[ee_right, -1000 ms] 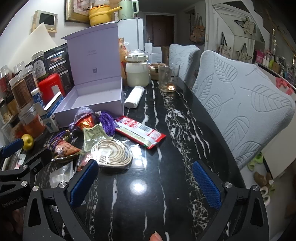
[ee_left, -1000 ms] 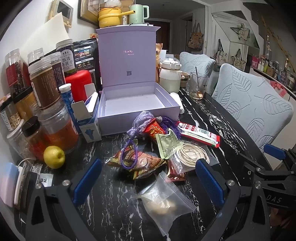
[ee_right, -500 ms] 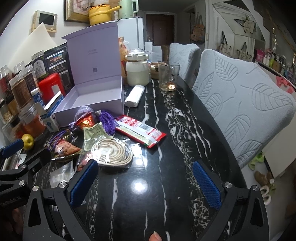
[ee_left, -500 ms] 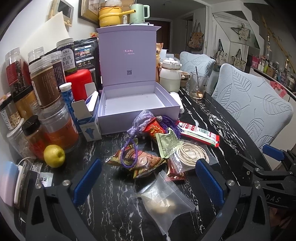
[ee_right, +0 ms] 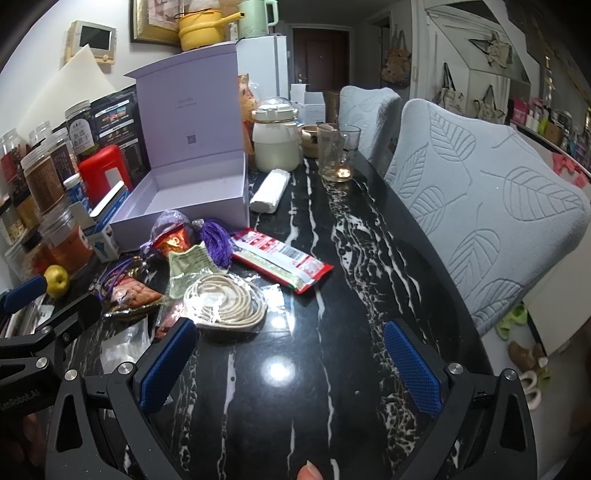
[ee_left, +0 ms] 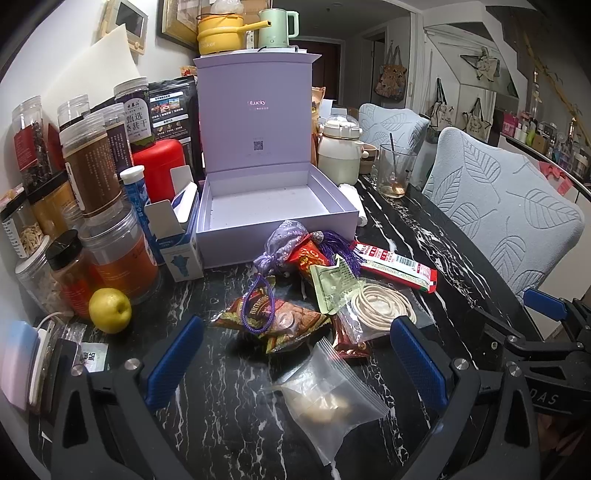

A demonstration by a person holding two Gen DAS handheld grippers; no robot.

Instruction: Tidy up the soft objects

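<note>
Hovering wide open, both grippers (ee_left: 293, 363) (ee_right: 290, 363) hold nothing.

We are in a lived-in home, at a dining spot. A black marble-patterned desk (ee_right: 332, 258) is flanked by chairs with leaf-embossed covers (ee_right: 480, 206). Food jars (ee_left: 92, 173) crowd one edge beside a lemon-yellow fruit (ee_left: 110, 310). A white fridge (ee_right: 266, 62) carries a yellow pot (ee_right: 201, 29) and a pale green kettle (ee_right: 258, 16). Tote bags (ee_left: 448, 114) hang on a white cabinet, a dark entry door (ee_right: 320, 55) stands behind, and slippers (ee_right: 524, 354) lie on the floor.
</note>
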